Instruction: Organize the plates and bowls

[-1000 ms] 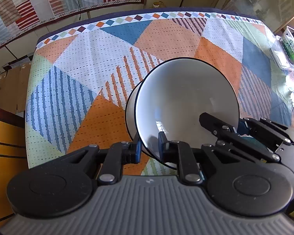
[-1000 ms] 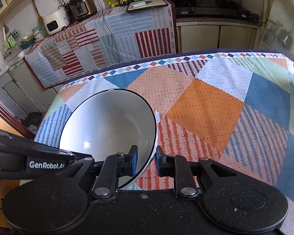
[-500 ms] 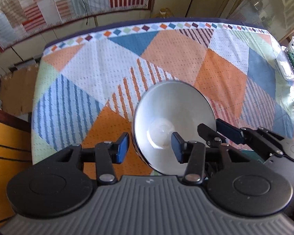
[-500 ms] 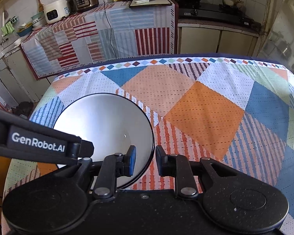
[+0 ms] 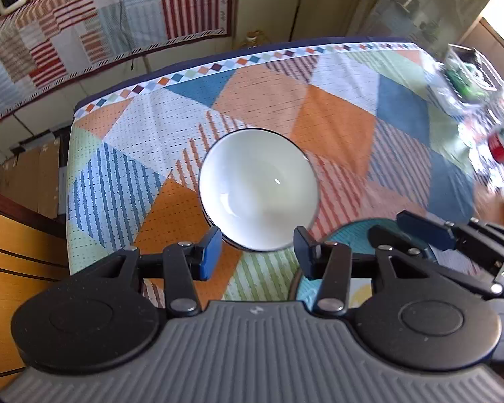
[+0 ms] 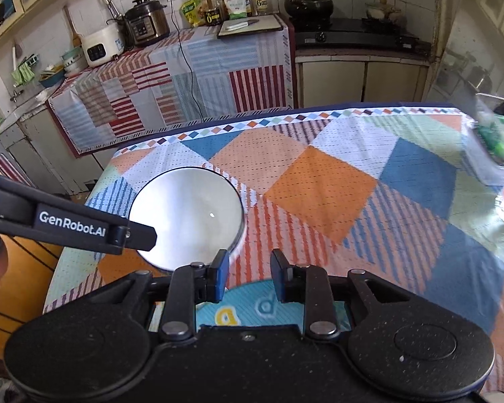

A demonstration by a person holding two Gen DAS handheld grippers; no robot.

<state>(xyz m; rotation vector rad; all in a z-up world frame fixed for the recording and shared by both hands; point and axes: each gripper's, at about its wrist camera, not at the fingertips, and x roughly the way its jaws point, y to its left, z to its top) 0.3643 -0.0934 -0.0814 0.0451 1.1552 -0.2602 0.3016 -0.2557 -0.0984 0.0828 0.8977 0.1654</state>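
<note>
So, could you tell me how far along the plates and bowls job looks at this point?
Done: the white bowl sits upright on the patterned tablecloth, apparently nested on another bowl, though only a sliver shows beneath. In hand: nothing; the left tool and the right tool are both open and clear of it. Left: the teal plate lies under the tools, not yet picked up.

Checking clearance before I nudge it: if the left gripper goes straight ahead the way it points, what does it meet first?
Most likely the white bowl, which sits on the tablecloth right ahead of the open left gripper, its near rim between the fingertips. How far below is unclear.
</note>
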